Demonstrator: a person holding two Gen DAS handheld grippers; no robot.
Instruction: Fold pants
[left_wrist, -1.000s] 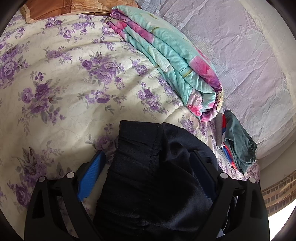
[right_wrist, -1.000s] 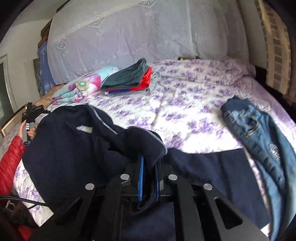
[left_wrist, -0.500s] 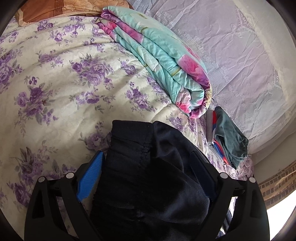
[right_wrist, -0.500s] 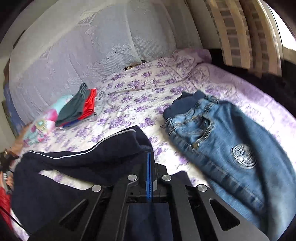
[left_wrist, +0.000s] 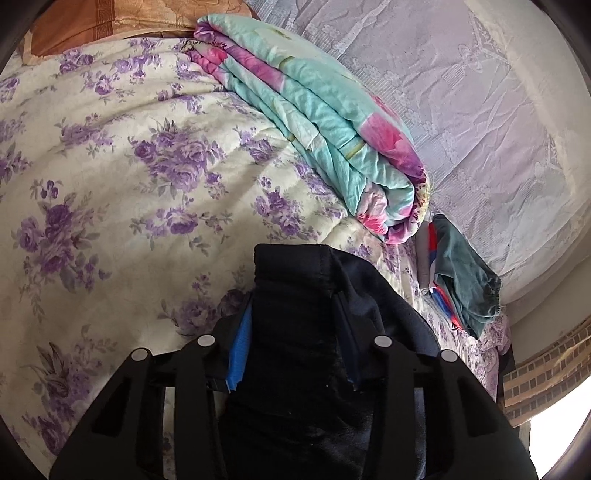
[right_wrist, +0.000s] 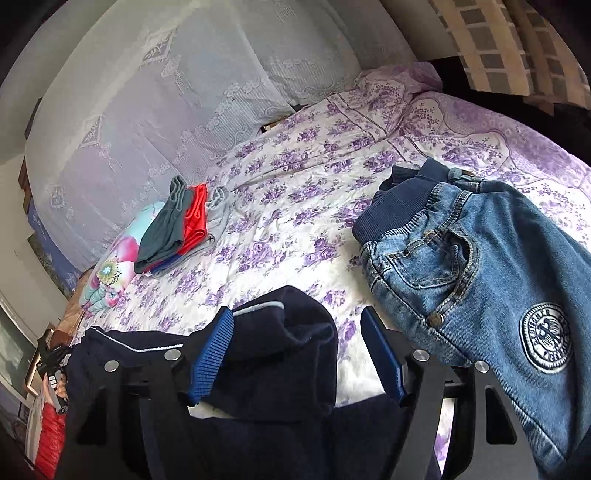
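Dark navy pants (left_wrist: 295, 280) lie on the flowered bed sheet (left_wrist: 110, 166). My left gripper (left_wrist: 293, 321) is closing, and its blue pads (left_wrist: 240, 347) press a bunched end of the pants from both sides. In the right wrist view the pants (right_wrist: 280, 354) stretch leftward, with a pale stripe along one edge. My right gripper (right_wrist: 295, 314) is opening, its jaws wide apart. A loose fold of the pants rests between them, against the left pad (right_wrist: 210, 354) only. At the far left edge a hand with a red sleeve holds the left gripper (right_wrist: 51, 354).
Blue jeans (right_wrist: 461, 266) with a round patch lie right of the right gripper. A folded turquoise and pink quilt (left_wrist: 325, 147) and a stack of folded clothes (right_wrist: 173, 225) sit toward the lace-covered wall (right_wrist: 166, 92). A brown pillow (left_wrist: 92, 18) lies at the bed's head.
The right gripper swung right toward the jeans, rolled, and opened, letting go of the pants fold. The left jaws went from wide apart to pressed on the pants.
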